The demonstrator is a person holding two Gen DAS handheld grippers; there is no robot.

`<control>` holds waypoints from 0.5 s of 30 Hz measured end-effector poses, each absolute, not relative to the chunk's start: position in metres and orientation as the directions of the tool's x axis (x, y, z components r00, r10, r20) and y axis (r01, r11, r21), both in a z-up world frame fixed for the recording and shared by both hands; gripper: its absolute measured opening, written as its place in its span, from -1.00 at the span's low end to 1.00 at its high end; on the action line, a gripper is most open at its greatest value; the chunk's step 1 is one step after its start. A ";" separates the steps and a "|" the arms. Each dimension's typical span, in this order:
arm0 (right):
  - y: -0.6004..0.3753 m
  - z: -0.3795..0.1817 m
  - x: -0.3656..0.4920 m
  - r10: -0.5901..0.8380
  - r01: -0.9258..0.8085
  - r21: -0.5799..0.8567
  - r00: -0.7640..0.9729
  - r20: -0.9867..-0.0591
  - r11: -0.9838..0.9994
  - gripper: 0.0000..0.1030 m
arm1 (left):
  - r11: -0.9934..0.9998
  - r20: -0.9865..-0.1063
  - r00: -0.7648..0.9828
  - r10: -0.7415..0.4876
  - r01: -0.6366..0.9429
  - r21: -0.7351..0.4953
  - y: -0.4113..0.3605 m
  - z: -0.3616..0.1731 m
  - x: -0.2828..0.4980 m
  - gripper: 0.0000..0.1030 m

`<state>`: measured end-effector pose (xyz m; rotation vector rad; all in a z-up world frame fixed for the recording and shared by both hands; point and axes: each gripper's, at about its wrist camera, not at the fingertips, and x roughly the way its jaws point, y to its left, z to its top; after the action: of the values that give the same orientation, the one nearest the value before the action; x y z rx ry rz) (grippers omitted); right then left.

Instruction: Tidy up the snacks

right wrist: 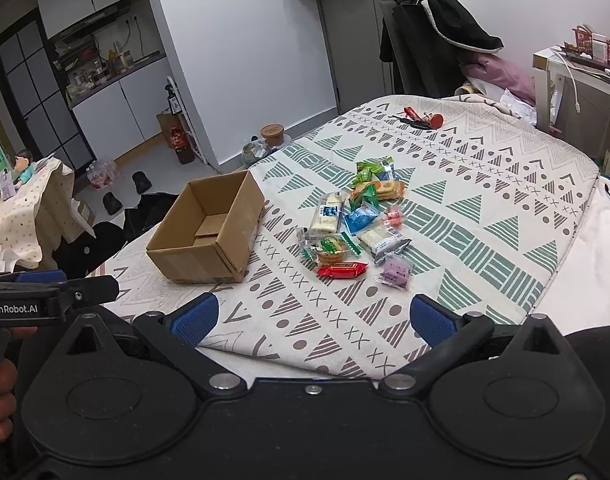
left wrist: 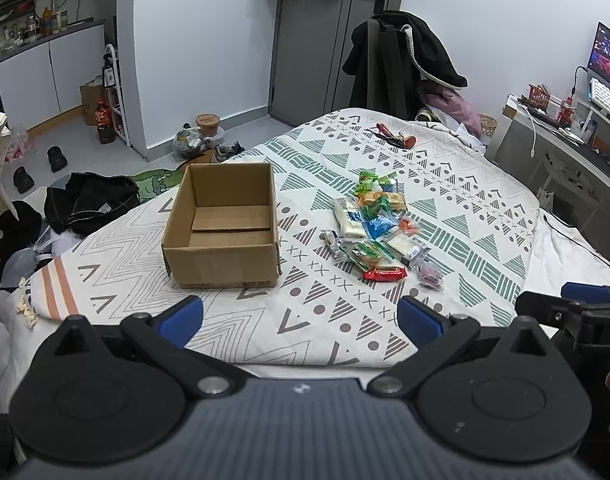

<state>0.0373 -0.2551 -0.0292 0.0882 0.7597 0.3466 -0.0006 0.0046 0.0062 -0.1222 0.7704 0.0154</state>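
One empty cardboard box (left wrist: 223, 226) sat on the bed (left wrist: 485, 216); roughly a dozen snack packets (left wrist: 379, 226) lay piled just beside it; left gripper (left wrist: 300, 320) and right gripper (right wrist: 313, 318) both hovered spread, holding nothing.

Snacks (left wrist: 379, 226) right of box (left wrist: 223, 226)

The left gripper (left wrist: 300, 320) hangs over the near edge of a patterned blanket (left wrist: 445, 184), its blue-padded fingers (left wrist: 183, 319) spread wide with nothing between them; ahead sits an open cardboard box (left wrist: 223, 226), upright and empty; just to its right lies a loose pile of wrapped snacks (left wrist: 379, 226), a red packet (left wrist: 385, 273) and a purple one (left wrist: 431, 274) nearest; the right gripper (left wrist: 585, 304) pokes in at the right edge.
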 end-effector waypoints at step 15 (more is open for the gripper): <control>-0.254 -0.027 0.038 0.345 -0.277 0.210 0.668 -0.659 0.938 1.00 | 0.993 -0.697 0.717 -0.024 -0.064 -0.101 -0.003 0.008 -0.002 0.99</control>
<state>0.0377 -0.2542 -0.0271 0.0950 0.7626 0.3510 -0.0023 -0.0028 0.0076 -0.1209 0.7716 0.0224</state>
